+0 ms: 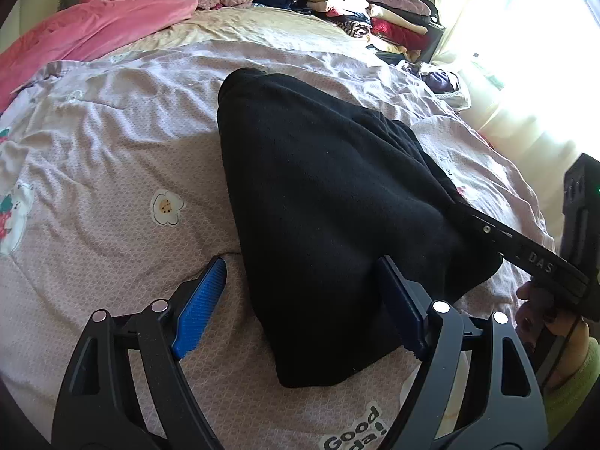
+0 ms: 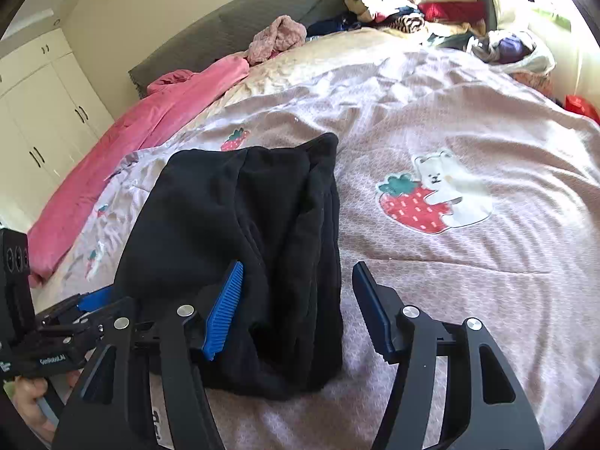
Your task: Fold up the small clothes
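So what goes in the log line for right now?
black garment: folded on bed | left gripper: open | right gripper: open | nothing held

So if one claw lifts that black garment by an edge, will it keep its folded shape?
Probably not: the black garment looks like soft fleece, lying in loose folds, so it would likely droop and unfold. It seems light and unlikely to slip on the quilt.

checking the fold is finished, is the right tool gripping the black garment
Apart. In the right wrist view the right tool stands open over the near edge of the black garment, with neither pad pressed on the cloth.
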Available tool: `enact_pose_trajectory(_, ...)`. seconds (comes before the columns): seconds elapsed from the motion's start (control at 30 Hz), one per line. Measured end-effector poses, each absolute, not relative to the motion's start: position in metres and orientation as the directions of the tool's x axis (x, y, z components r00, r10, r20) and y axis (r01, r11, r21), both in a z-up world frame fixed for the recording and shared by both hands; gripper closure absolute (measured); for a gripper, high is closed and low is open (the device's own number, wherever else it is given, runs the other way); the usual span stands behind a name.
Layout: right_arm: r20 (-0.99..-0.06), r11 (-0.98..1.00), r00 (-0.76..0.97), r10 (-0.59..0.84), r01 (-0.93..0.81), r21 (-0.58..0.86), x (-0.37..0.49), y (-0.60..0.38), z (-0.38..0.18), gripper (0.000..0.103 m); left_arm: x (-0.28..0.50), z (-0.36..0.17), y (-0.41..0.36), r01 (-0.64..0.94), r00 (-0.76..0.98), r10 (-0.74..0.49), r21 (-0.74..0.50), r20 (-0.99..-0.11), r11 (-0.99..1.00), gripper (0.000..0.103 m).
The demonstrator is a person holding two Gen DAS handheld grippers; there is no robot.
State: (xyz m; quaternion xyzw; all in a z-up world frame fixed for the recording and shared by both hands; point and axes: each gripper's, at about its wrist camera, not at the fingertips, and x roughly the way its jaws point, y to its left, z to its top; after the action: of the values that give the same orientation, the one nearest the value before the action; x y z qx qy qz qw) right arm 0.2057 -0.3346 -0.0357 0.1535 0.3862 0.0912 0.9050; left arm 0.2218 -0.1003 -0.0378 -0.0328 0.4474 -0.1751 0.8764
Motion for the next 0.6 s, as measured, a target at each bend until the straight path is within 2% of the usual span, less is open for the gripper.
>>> enact_pose_trajectory(0.1, -0.670, 0.948, 0.697, 0.254, -0.043, 0.314, 0.197, -0.332, -0.029, 0.038, 0.219, -0.035, -0.099, 0.276, 0.541, -0.333, -0.210, -0.772, 0.938, 0.030)
enact_pose_trajectory(0.17, -0.664, 0.952, 0.708, 0.241, -0.041, 0.302, 0.192, -0.332, -0.022, 0.028, 0.217, -0.032, -0.097, 0.275, 0.544, -0.331, -0.209, -0.771, 0.938, 0.030)
enact_pose_trajectory(0.3, -0.632, 0.959, 0.742, 0.224, -0.053, 0.278, 0.175, -0.332, -0.006, 0.020, 0.209, -0.025, -0.093, 0.277, 0.557, -0.331, -0.206, -0.762, 0.939, 0.029)
enact_pose_trajectory(0.33, -0.623, 0.963, 0.753, 0.211, -0.052, 0.263, 0.168, -0.331, 0.000, 0.011, 0.206, -0.023, -0.092, 0.279, 0.562, -0.331, -0.203, -0.758, 0.939, 0.029)
enact_pose_trajectory(0.37, -0.613, 0.965, 0.764, 0.203, -0.052, 0.256, 0.164, -0.330, 0.004, 0.007, 0.203, -0.020, -0.092, 0.282, 0.568, -0.328, -0.196, -0.755, 0.939, 0.028)
enact_pose_trajectory(0.6, -0.532, 0.972, 0.826, 0.184, -0.072, 0.224, 0.125, -0.324, 0.036, 0.005, 0.177, 0.002, -0.083, 0.295, 0.613, -0.325, -0.173, -0.720, 0.940, 0.017)
